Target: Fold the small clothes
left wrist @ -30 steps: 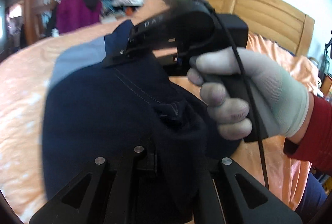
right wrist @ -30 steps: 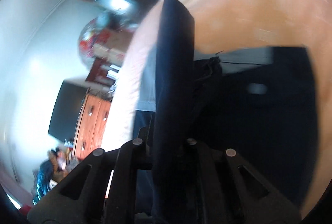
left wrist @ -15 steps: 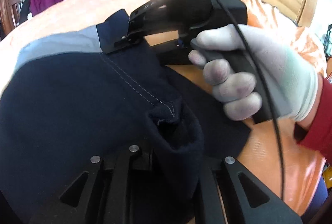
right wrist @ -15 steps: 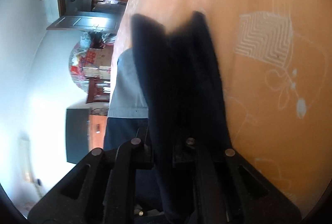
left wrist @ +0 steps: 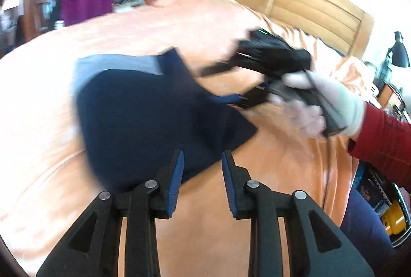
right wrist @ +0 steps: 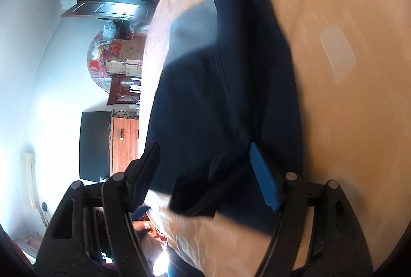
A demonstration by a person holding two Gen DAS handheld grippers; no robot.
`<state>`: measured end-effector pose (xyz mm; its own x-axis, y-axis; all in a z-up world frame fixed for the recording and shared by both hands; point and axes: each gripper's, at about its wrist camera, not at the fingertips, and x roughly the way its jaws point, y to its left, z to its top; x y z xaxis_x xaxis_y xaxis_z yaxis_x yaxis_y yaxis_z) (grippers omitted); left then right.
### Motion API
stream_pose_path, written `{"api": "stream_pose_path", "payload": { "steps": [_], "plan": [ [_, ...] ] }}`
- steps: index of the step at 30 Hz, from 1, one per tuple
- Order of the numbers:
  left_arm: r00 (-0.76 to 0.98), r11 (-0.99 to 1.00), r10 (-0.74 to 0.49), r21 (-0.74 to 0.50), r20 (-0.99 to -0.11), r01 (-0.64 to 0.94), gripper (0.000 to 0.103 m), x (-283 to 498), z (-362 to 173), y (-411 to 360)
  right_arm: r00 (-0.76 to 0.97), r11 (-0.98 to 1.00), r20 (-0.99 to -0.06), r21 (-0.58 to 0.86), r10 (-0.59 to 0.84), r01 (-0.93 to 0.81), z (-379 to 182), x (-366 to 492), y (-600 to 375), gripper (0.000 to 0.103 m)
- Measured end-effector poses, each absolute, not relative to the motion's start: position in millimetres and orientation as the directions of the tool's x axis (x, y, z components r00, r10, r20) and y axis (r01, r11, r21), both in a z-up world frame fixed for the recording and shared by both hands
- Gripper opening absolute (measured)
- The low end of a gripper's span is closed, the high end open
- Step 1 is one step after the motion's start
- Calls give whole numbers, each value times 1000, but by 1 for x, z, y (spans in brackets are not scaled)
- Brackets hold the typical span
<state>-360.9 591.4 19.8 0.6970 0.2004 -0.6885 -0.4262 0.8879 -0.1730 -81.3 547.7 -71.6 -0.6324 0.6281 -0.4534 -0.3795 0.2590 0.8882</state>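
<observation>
Releasing: both grippers have let go of the navy garment (left wrist: 143,107) since half a second ago, when each was clamped on a bunched edge of it.

Left gripper (left wrist: 201,169): jaws parted, blue pads bare, nothing between them; it hangs just off the garment's near edge, at about 6 o'clock of the cloth in its own view.

Right gripper (left wrist: 226,83), held in a white-gloved hand (left wrist: 323,107) with a red sleeve: fingers spread wide, tips beside the garment's edge at roughly 3 o'clock. In its own camera the right gripper (right wrist: 205,161) straddles the cloth without pinching it.

Garment position: lying on the orange bedsheet (left wrist: 38,122), doubled over, with a grey band (left wrist: 115,63) showing at the far end, about 11 o'clock. A seam (right wrist: 223,86) runs lengthwise down the top layer.

Judgement: one fold looks laid down and set. Frames are motion-blurred, so edge alignment cannot be checked. Likely next: re-grip for a second fold, or smooth the layers. Risk: the top layer may slip if dragged.
</observation>
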Motion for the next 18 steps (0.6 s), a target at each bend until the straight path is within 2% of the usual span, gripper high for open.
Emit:
{"api": "stream_pose_path", "payload": {
  "steps": [3,7,9,11,18],
  "plan": [
    [649,834,302,-136,-698,-534,34,-403,17,604,-634,256,-480,872,606,-416,-64,-96,545,76],
    [566,777,350,-107,-746,-621,35,-419,-9,633,-624,272,-523,847,580,-457,-61,-112,548,78],
    [579,772,351,-123,-736,-624,35,-417,-9,648,-605,285,-544,832,581,-476,-60,-117,547,79],
    [586,789,365,-94,-724,-607,39,-405,-16,653,-591,289,-551,827,589,-483,-66,-115,535,80],
    [533,801,387,-12,-753,-598,45,-359,-43,657,-492,312,-599,778,632,-546,-61,-128,538,80]
  ]
}}
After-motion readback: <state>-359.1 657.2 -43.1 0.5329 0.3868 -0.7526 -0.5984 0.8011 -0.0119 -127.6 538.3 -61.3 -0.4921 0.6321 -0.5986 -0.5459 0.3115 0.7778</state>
